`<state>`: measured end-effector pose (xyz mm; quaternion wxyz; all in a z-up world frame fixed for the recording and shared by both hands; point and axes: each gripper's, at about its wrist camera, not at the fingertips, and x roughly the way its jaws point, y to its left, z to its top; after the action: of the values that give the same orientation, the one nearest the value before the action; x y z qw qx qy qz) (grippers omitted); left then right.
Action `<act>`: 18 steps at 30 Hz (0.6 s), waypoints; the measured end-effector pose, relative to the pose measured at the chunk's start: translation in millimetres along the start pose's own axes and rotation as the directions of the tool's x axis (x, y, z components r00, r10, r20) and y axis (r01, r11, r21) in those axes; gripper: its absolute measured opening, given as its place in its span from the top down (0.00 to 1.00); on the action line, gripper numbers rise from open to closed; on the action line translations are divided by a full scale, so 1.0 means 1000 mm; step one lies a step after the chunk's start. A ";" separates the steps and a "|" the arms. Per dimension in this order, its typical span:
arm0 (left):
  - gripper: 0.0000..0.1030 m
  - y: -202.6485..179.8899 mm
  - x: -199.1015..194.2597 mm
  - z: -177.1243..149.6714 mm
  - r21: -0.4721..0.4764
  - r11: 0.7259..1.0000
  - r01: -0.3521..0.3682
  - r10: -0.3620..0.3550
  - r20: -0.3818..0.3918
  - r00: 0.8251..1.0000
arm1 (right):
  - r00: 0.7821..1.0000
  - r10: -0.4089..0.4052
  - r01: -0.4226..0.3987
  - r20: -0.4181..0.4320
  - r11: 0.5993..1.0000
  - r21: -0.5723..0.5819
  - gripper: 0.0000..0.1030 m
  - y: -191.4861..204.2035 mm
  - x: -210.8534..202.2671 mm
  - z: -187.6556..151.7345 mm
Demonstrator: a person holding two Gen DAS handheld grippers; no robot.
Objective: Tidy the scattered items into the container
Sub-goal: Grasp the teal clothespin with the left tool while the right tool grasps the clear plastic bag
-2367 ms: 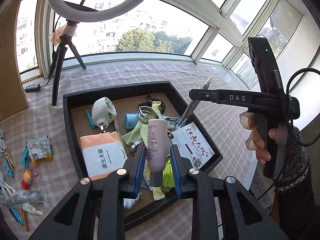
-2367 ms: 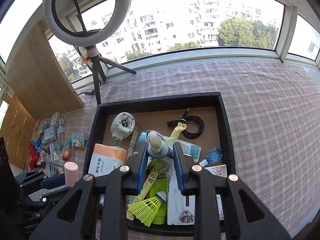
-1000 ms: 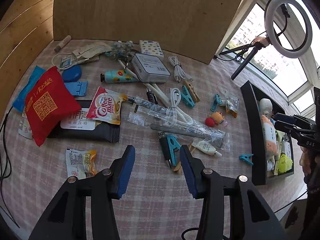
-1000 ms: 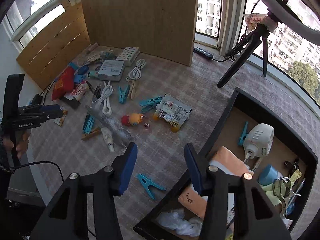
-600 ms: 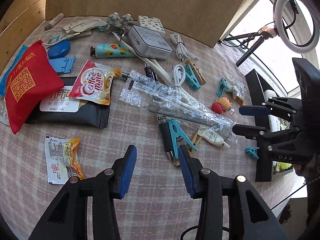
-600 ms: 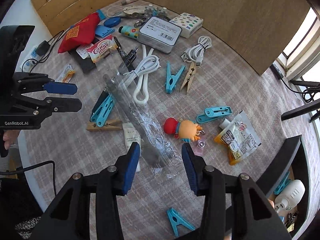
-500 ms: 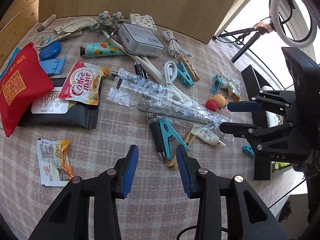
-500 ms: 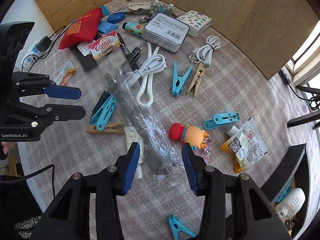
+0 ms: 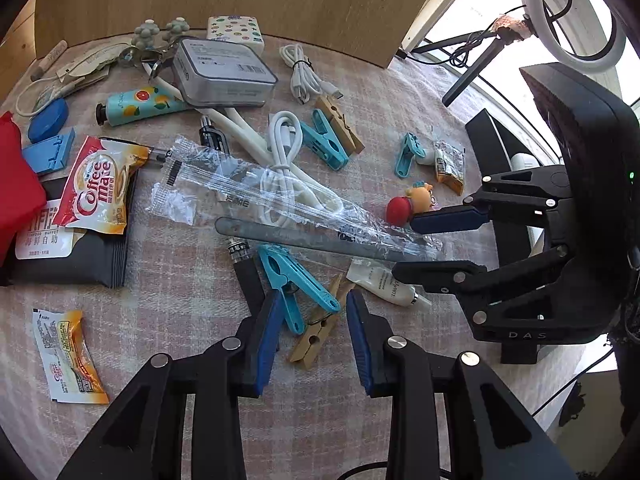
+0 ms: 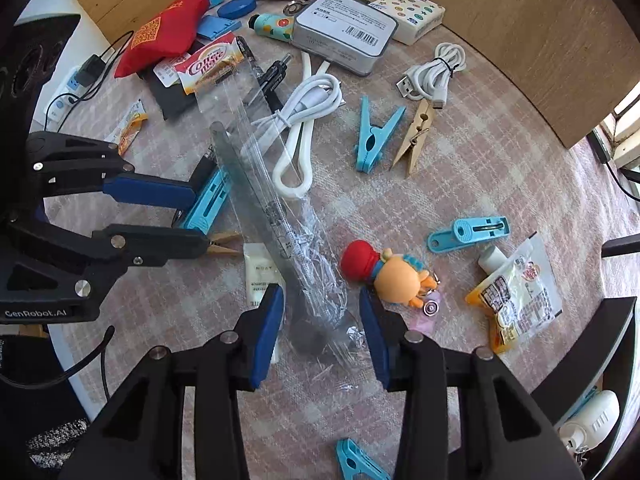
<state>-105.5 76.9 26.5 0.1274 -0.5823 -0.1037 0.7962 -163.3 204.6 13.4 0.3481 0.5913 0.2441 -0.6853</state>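
My left gripper hangs low over the table with its jaws closing. A wooden clothespin and the tail of a teal clip lie between its pads, which do not press on them. My right gripper also has closing jaws. They straddle the near end of a long grey strip in a clear wrapper without gripping it. In the left wrist view the right gripper stands over that strip's end. The black tray is at the right edge.
A doll key ring and a small white tube lie right beside the right gripper. White cables, more clips, snack sachets, a grey tin and a red pouch crowd the checked cloth. A wooden board stands behind.
Both grippers have left the tray, swung over the scattered items and sunk toward the table. Their jaws have narrowed, the left over the clothespin and clip, the right over the wrapper's end.
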 end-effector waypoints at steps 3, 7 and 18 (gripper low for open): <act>0.73 0.003 0.000 -0.001 -0.005 1.000 0.002 -0.002 0.001 1.000 | 1.000 0.005 -0.005 -0.006 1.000 0.010 0.66 -0.005 -0.001 -0.008; 0.74 0.002 0.005 0.002 -0.011 1.000 -0.006 0.006 -0.010 1.000 | 1.000 -0.013 0.013 0.010 1.000 0.002 0.66 -0.005 -0.001 -0.008; 0.91 0.014 -0.001 0.002 -0.030 0.999 -0.018 0.018 0.021 1.000 | 0.994 0.074 -0.086 0.080 0.983 0.164 0.90 -0.021 -0.021 -0.020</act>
<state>-108.5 63.6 24.0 0.1105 -0.5766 -0.1115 0.8018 -165.2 236.4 28.4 0.3334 0.6019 0.1489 -0.7102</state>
